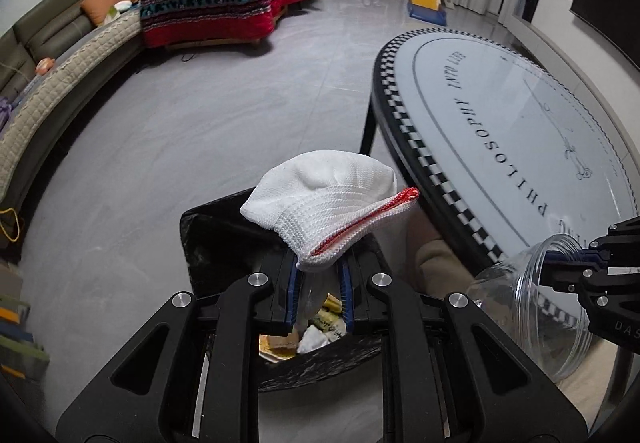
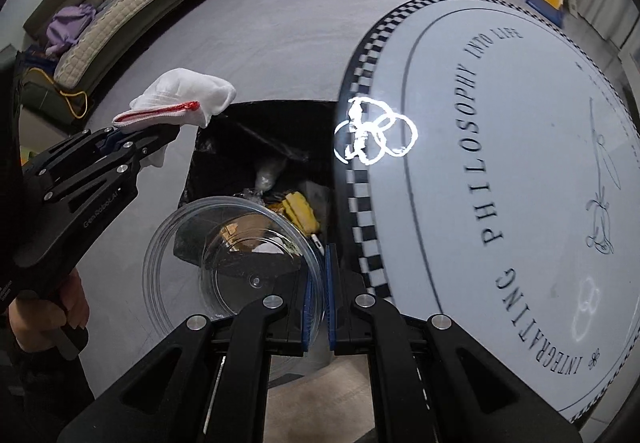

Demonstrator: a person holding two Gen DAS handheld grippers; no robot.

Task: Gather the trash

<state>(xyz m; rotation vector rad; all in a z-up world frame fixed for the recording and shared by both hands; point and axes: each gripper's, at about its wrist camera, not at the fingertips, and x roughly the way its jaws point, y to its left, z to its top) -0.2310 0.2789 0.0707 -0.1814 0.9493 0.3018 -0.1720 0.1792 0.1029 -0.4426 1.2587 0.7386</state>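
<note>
Trash bin [image 2: 260, 147], black-lined, stands on the floor just beside the checkered edge of the round worktop [image 2: 500, 163]; wrappers, a yellow item and crumpled paper already lie inside.

Left side: left gripper [image 1: 318, 275] has its jaws pinched on the cuff end of a white knitted glove [image 1: 324, 199] with a red hem. From the right wrist view the glove [image 2: 180, 99] hangs above the near-left corner of the bin, not yet inside it.

Right side: right gripper [image 2: 318, 299] has its jaws pressed on the rim of a clear plastic bowl [image 2: 232, 263], tipped on its side with the mouth toward the bin. Bowl looks empty, though glare makes that uncertain.

Step in hand, as judged: both items carried over the bin, at or near the drop stage. Next move calls for bringing the glove further over the opening and spreading the left jaws; the glove is limp and may snag on a pad, so a small shake may be needed. Whether the bowl counts as trash or was only emptied into the bin: cannot tell.

Hidden or unclear: bin floor partly masked by the bowl and its reflections; far bin wall lost in black liner; bright ring-shaped light glare on the worktop edge; most of the person out of view.
</note>
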